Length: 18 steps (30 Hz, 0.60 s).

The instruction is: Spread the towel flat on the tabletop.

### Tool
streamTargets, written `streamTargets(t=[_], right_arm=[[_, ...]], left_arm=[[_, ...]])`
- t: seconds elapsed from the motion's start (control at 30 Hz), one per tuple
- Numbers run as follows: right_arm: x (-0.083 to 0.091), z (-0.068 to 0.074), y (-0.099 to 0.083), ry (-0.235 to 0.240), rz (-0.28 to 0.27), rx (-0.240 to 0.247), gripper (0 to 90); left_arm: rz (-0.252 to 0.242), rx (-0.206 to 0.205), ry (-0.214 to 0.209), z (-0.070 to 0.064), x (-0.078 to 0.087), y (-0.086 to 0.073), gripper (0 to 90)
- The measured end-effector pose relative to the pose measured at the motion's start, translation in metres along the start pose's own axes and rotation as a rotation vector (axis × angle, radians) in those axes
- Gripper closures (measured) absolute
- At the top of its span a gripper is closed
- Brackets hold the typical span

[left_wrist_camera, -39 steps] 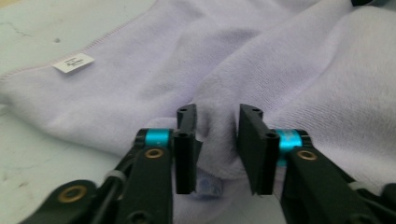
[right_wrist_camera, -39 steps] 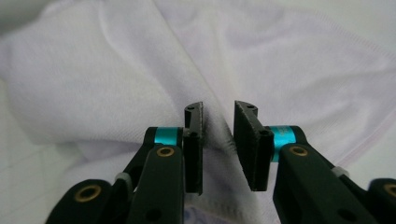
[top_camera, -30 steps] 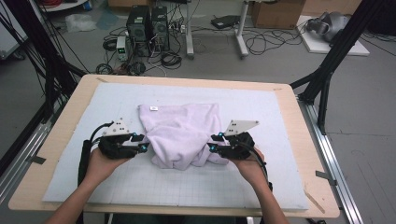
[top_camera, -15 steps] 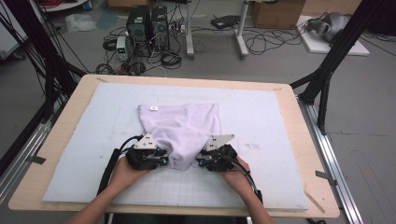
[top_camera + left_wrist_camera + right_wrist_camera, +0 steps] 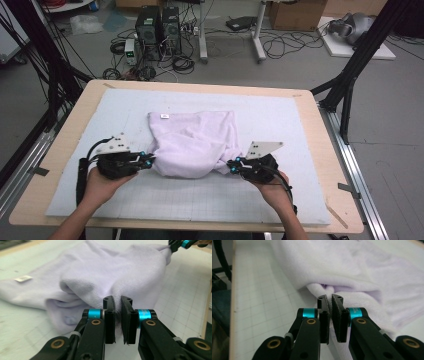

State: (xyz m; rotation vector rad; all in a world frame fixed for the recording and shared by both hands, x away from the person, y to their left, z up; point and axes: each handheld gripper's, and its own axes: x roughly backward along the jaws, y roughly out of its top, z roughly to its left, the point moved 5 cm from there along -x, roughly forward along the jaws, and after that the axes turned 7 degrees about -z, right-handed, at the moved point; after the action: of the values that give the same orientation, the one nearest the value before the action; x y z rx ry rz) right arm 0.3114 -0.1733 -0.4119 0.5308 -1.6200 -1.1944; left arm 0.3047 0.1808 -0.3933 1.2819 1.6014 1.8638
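Lilac towel [image 5: 192, 145], bunched, at frame centre in high view, on pale gridded mat [image 5: 280, 200] covering bench [image 5: 345, 220]. Left gripper [image 5: 148, 160] at towel's lower-left corner, right gripper [image 5: 232, 165] at its lower-right corner; each gripper's fingers nearly closed, pinching fold of cloth. Left gripper view: fabric between fingers [image 5: 109, 315], small white label [image 5: 23, 278] at left, right gripper's tip at upper right. Right gripper view: folded towel hem [image 5: 352, 293] clamped. High view adds computer towers [image 5: 157, 27] and cables on floor, top of frame.
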Motion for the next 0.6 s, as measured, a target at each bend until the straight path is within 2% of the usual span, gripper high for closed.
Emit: streamTargets(t=[0.2, 0.3, 0.4, 0.43, 0.5, 0.57, 0.6], right_arm=[[0.032, 0.004, 0.024, -0.029, -0.044, 0.050, 85.3], [0.042, -0.005, 0.029, -0.074, -0.037, 0.061, 85.3], [0.038, -0.027, 0.021, -0.113, 0.005, 0.031, 85.3], [0.033, -0.036, 0.018, -0.120, 0.012, 0.012, 85.3], [0.018, -0.053, 0.009, -0.132, 0.051, -0.021, 85.3], [0.002, -0.067, 0.000, -0.142, 0.095, -0.057, 85.3], [-0.005, -0.073, -0.004, -0.146, 0.117, -0.060, 85.2]], left_arm=[[-0.046, -0.026, 0.019, -0.004, 0.022, 0.016, 82.4], [-0.043, -0.032, 0.057, 0.003, 0.019, 0.018, 82.4], [-0.014, -0.001, 0.086, 0.018, 0.000, 0.011, 82.3], [0.007, -0.006, 0.104, 0.023, -0.009, 0.009, 82.3], [0.037, 0.021, 0.120, 0.035, -0.029, 0.004, 82.3], [0.075, 0.023, 0.156, 0.046, -0.049, -0.002, 82.2], [0.089, 0.045, 0.150, 0.050, -0.058, -0.006, 82.2]])
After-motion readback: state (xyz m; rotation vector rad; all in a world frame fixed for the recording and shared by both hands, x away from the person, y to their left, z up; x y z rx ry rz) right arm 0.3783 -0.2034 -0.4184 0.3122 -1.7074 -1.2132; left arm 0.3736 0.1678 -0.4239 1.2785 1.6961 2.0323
